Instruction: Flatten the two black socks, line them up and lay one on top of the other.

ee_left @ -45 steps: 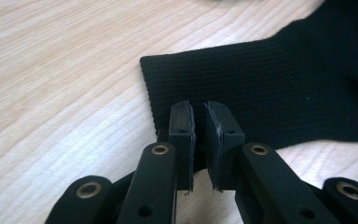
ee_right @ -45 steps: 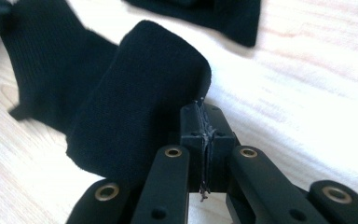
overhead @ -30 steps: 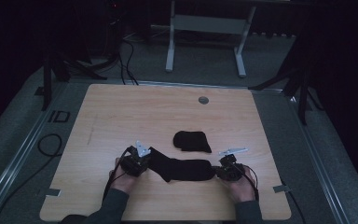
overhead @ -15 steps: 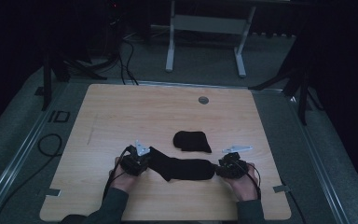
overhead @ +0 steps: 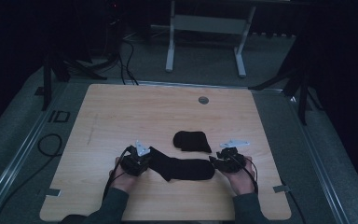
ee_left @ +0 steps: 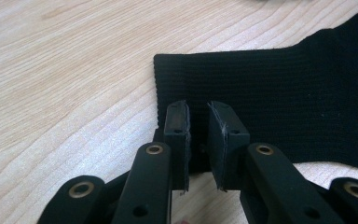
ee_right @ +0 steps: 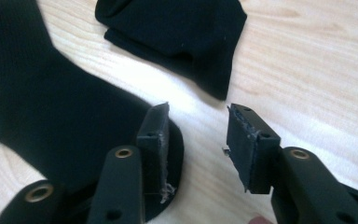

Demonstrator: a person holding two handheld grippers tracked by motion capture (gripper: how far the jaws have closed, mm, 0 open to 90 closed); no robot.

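A light wooden tabletop (overhead: 121, 116) carries a long black sock (overhead: 182, 169) laid flat near its front edge, between both grippers. A folded black sock (overhead: 192, 141) lies just behind it, toward the middle. The left gripper (ee_left: 198, 123) stands over the long sock's cuff, its jaws narrowly parted and just opening, gripping nothing. The right gripper (ee_right: 198, 128) stands spread at the toe end after opening, one jaw on the fabric.
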